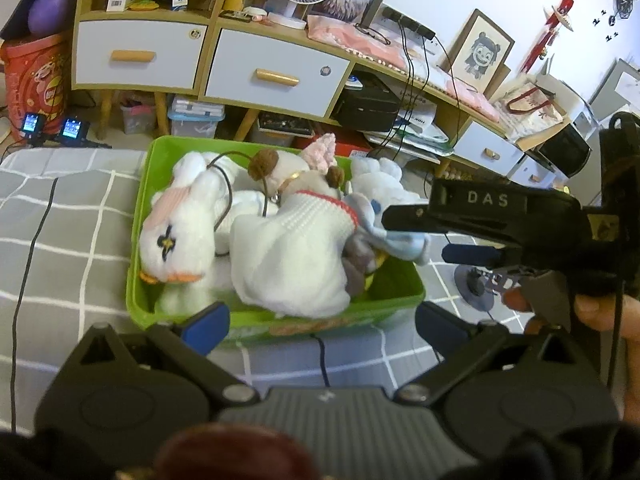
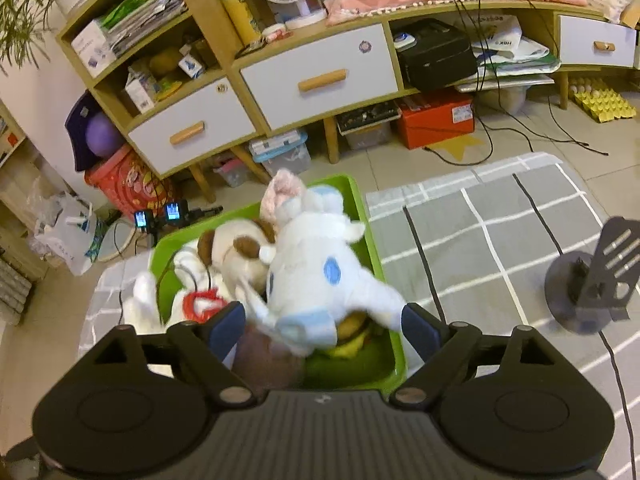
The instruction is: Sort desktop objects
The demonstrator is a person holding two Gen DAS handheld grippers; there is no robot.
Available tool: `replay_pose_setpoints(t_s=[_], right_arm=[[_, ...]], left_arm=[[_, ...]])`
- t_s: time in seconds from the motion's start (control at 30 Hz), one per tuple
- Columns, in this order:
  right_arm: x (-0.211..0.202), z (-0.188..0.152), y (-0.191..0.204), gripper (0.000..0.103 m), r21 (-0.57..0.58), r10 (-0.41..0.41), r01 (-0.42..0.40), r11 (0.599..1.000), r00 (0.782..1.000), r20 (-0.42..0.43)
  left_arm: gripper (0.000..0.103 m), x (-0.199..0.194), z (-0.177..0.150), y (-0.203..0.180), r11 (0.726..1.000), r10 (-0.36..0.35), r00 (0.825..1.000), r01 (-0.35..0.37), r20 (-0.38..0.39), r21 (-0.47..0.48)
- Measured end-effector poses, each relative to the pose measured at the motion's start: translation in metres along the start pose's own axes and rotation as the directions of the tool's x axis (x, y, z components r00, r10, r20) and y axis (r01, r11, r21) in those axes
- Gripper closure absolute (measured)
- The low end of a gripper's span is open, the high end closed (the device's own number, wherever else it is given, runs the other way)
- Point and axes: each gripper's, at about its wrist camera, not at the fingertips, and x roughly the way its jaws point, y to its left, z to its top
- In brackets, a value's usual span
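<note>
Blue pads on your right gripper [image 2: 324, 330] stand spread wide, and the white plush with blue spots [image 2: 324, 276] lies right between them; its rump and blue-trimmed leg sit at the mouth of the jaws, neither pad pressing on it as far as you can see. Its long axis runs away from you, tilted up and left toward the pink ear [image 2: 282, 192], so the jaws straddle it across its narrow way. That is the relation your next move turns on, I judge: close here and you pinch the hind end, or lift away and it stays in the bin [image 2: 362, 208].

Your left gripper [image 1: 320, 324] is spread too, with nothing between its pads; it hangs just short of the bin's near wall [image 1: 256, 320], and the plush lies ahead of it and to its right. From that side you can see your right gripper [image 1: 412, 232] reaching in from the right over the bin's right end, its fingers apart above and below the toy's blue trim. So the right hand is far nearer.

Further out, the bin holds a white duck [image 1: 176, 236], a brown-eared dog [image 1: 296, 256] and something yellow [image 2: 352, 346] underneath, all crowded, on a grey checked cloth [image 1: 60, 240]. A dark stand [image 2: 588, 284] sits well apart on the right
</note>
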Motion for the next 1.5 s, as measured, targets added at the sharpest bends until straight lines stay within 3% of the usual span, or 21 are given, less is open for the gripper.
replay_pose_setpoints(t_s=[0.23, 0.6, 1.0, 1.3, 1.5], right_arm=[[-0.012, -0.019, 0.005, 0.017, -0.034, -0.022, 0.019, 0.999, 0.997, -0.072], [-0.042, -0.037, -0.005, 0.016, 0.046, -0.008, 0.012, 0.999, 0.995, -0.101], [-0.065, -0.05, -0.013, 0.016, 0.045, -0.042, 0.047, 0.998, 0.993, -0.112], [-0.077, -0.068, 0.004, 0.013, -0.052, -0.042, 0.036, 0.998, 0.992, -0.117], [-0.085, -0.085, 0.014, 0.011, -0.143, -0.06, 0.044, 0.989, 0.993, -0.107]], left_arm=[[0.001, -0.012, -0.005, -0.006, 0.999, 0.004, 1.0, -0.005, -0.018, -0.037], [0.001, -0.021, -0.012, -0.014, 0.998, 0.058, 0.996, -0.059, -0.061, -0.02], [0.001, -0.029, -0.025, -0.018, 0.983, 0.185, 0.98, -0.185, -0.065, 0.019], [0.0, -0.034, -0.039, -0.025, 0.945, 0.326, 0.941, -0.323, -0.087, 0.046], [0.0, -0.043, -0.05, -0.037, 0.913, 0.404, 0.913, -0.399, -0.05, 0.087]])
